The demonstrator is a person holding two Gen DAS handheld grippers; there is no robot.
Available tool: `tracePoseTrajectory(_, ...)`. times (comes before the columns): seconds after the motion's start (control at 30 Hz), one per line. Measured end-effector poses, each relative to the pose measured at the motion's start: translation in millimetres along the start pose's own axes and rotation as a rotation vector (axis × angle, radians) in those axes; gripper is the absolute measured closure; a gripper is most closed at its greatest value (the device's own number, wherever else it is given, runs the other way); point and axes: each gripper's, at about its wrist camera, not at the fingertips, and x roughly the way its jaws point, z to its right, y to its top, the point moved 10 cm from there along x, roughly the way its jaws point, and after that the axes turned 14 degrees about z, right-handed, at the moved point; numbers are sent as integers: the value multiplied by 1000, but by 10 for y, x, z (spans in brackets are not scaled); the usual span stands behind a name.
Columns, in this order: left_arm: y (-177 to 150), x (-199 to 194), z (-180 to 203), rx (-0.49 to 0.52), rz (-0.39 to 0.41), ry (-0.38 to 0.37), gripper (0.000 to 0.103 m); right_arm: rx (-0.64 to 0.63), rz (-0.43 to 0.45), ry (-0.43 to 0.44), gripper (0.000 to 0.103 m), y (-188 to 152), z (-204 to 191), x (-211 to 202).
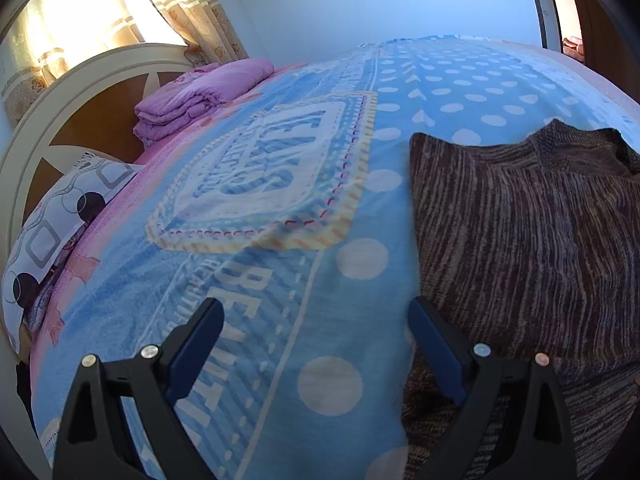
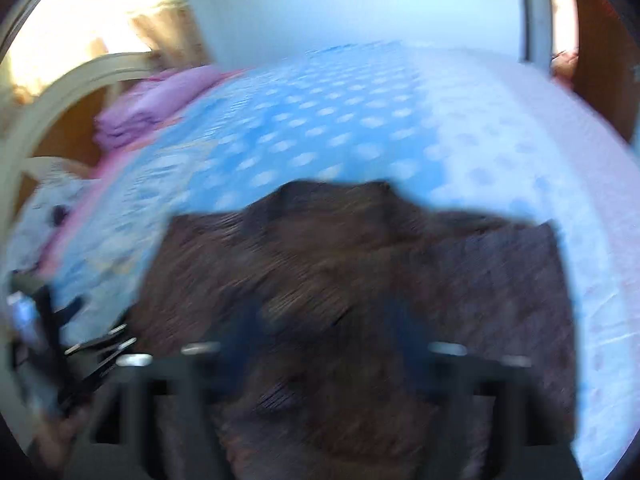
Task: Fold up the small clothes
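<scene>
A small brown striped knit garment point(image 1: 524, 220) lies flat on the blue polka-dot blanket point(image 1: 304, 208), to the right in the left wrist view. My left gripper point(image 1: 316, 312) is open and empty, hovering over the blanket by the garment's left edge, its right finger point(image 1: 436, 348) at the hem. The right wrist view is blurred by motion. There the garment point(image 2: 360, 280) fills the middle, and my right gripper point(image 2: 324, 312) is above it with its jaws wide apart and nothing between them. The left gripper shows at that view's far left point(image 2: 80, 344).
A folded purple quilt point(image 1: 200, 96) and a patterned pillow point(image 1: 56, 232) sit by the white-and-wood headboard point(image 1: 60, 112) at the left. Curtains point(image 1: 120, 8) hang behind, a wall is beyond the bed, and a doorway point(image 1: 568, 8) is at the right.
</scene>
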Motion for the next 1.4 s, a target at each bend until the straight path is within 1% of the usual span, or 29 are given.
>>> tracePoseTrajectory(0.07, 0, 0, -2, 1, 0, 1, 7, -57, -25, -22, 29, -159, -85, -46)
tracePoseTrajectory(0.1, 0, 1, -2, 1, 0, 0, 7, -66, -41, -13, 36, -237, -130, -29)
tracePoseTrajectory(0.13, 0, 1, -5, 1, 0, 0, 7, -71, -63, -5, 54, -312, -157, 3)
tracePoseTrajectory(0.17, 0, 1, -1, 0, 0, 0, 7, -85, -91, -19, 65, -401, -154, 60)
tracePoseTrajectory(0.2, 0, 2, 0, 0, 0, -1, 6, -90, -97, -35, 78, -441, -125, 90)
tracePoseTrajectory(0.23, -1, 3, 1, -1, -1, -1, 6, -83, -88, -32, 83, -449, -110, 98)
tracePoseTrajectory(0.3, -6, 5, -7, -6, -3, -3, 5, -73, -45, -42, 100, -394, -62, 19)
tracePoseTrajectory(0.4, -6, 13, -15, -10, -3, -4, 5, -94, 12, -38, 100, -334, -62, -227)
tracePoseTrajectory(0.43, -6, 14, -12, -9, -3, -4, 5, -112, 16, -39, 100, -345, -65, -292)
tracePoseTrajectory(0.47, -5, 15, -13, -8, -3, -4, 5, -128, 4, -38, 100, -388, -63, -323)
tracePoseTrajectory(0.53, -5, 20, -13, -5, -3, -2, 5, -157, -68, -30, 100, -565, -47, -266)
tracePoseTrajectory(0.57, -4, 19, -15, -5, -2, -2, 5, -189, -73, -48, 98, -604, -24, -241)
tracePoseTrajectory(0.6, -4, 18, -15, -5, -2, -3, 5, -214, -61, -71, 84, -598, 5, -235)
tracePoseTrajectory(0.63, -5, 18, -16, -8, -2, -5, 5, -221, -45, -91, 59, -567, 44, -237)
tracePoseTrajectory(0.67, -7, 18, -16, -11, -2, -7, 5, -194, -35, -82, 52, -529, 65, -243)
tracePoseTrajectory(0.7, -8, 20, -16, -13, -2, -8, 5, -134, -16, -59, 51, -448, 97, -254)
tracePoseTrajectory(0.8, -6, 18, -16, -11, -1, -6, 4, -61, 14, -74, 51, -219, 178, -177)
tracePoseTrajectory(0.87, -8, 25, -21, -11, -2, -3, 4, -30, 11, -64, 60, -112, 193, -69)
tracePoseTrajectory(0.9, -9, 29, -24, -12, -3, -3, 3, -32, -1, -61, 67, -95, 195, 7)
tracePoseTrajectory(0.93, -9, 36, -30, -13, -4, -2, 3, -56, -22, -83, 67, -107, 225, 92)
tracePoseTrajectory(0.97, -10, 35, -30, -12, -5, -1, 3, -98, -64, -147, 67, -159, 314, 233)
tracePoseTrajectory(1.0, -11, 36, -29, -11, -5, 0, 3, -120, -91, -188, 67, -193, 381, 339)
tracePoseTrajectory(1.07, -11, 36, -27, -10, -4, 0, 3, -124, -60, -202, 69, -157, 456, 373)
tracePoseTrajectory(1.1, -12, 38, -29, -12, -4, -1, 3, -123, -47, -231, 69, -132, 506, 321)
tracePoseTrajectory(1.13, -13, 43, -27, -17, -5, -4, 3, -113, -32, -239, 69, -110, 518, 263)
tracePoseTrajectory(1.23, -24, 47, -33, -24, -11, -4, 0, -69, 5, -150, 67, -140, 380, -7)
tracePoseTrajectory(1.27, -45, 52, -67, -24, -23, 13, 0, -78, 5, -107, 67, -205, 274, -106)
tracePoseTrajectory(1.33, -73, 48, -100, -35, -33, 16, 0, -110, -5, -47, 67, -351, 121, -220)
tracePoseTrajectory(1.4, -89, 62, -108, -45, -42, 7, 0, -168, -36, -73, 66, -514, 90, -246)
